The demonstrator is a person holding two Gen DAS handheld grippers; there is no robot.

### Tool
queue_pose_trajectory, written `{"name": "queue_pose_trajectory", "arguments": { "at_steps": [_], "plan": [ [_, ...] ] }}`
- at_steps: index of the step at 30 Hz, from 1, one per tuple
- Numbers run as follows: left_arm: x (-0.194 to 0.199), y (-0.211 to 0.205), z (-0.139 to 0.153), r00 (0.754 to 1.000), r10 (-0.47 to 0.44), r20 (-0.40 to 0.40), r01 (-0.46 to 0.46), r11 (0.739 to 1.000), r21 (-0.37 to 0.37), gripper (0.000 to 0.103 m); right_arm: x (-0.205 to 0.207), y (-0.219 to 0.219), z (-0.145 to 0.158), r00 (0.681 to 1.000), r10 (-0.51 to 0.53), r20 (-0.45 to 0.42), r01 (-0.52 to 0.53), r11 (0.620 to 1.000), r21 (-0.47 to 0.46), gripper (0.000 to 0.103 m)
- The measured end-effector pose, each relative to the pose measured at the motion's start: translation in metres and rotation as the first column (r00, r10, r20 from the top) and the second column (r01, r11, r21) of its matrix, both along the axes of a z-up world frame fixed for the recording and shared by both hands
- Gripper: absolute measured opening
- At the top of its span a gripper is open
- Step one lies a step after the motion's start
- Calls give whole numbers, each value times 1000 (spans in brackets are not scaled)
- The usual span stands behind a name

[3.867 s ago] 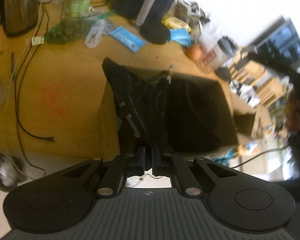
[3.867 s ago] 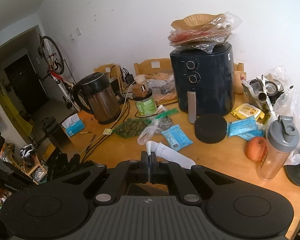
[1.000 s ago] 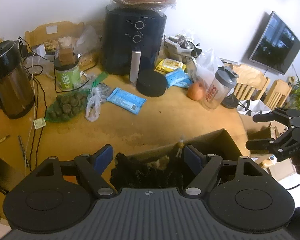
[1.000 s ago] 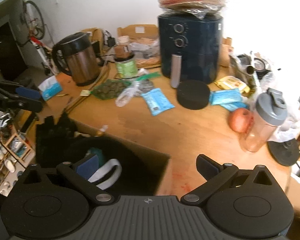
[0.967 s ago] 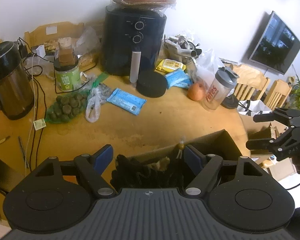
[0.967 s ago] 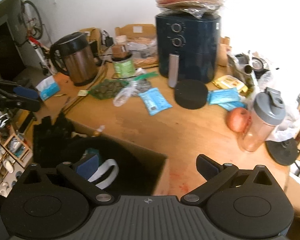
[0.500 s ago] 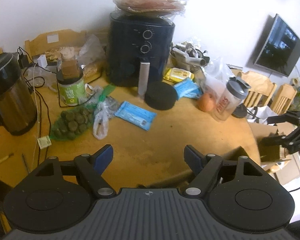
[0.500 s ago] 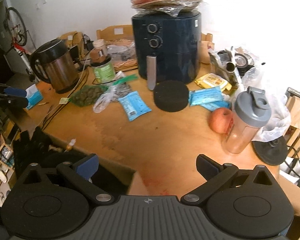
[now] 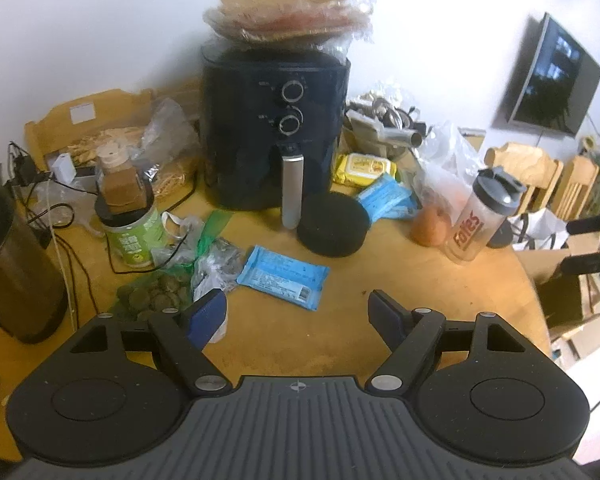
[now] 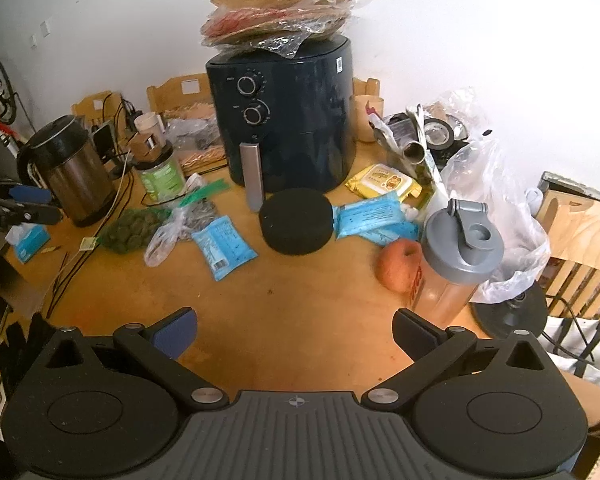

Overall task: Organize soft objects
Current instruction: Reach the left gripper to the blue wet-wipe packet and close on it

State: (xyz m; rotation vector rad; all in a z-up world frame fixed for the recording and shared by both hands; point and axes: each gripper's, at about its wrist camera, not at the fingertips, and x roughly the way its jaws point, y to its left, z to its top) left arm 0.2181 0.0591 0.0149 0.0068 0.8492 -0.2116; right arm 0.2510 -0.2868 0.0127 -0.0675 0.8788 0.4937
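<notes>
Your kettle [image 9: 8, 264] is cut by the left edge in the left wrist view. The print on the blue packet [image 9: 282, 276] is too blurred to read. The orange fruit [image 10: 398, 264] hides partly behind the shaker bottle [image 10: 456, 264].

A wooden table [image 10: 300, 320] is crowded with kitchen clutter. A dark air fryer [image 10: 284, 120] is topped by bagged paper plates [image 10: 276, 12]. A black round disc [image 10: 296, 226] is placed before it, blue packets [image 10: 224, 248] beside, an apple [image 10: 398, 264] touching a shaker bottle [image 10: 456, 264], and a steel kettle [image 10: 66, 168] at left.
</notes>
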Motion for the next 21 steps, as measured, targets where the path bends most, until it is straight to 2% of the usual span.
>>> {"name": "queue_pose_trajectory", "arguments": {
  "at_steps": [9, 21],
  "plan": [
    [33, -6, -40, 995, -64, -79, 69, 996, 52, 78, 7, 9, -13, 999, -37, -13, 37, 999, -4, 103],
    [75, -11, -91, 980, -84, -178, 90, 996, 27, 78, 3, 21, -26, 997, -66, -39, 65, 998, -17, 103]
  ]
}}
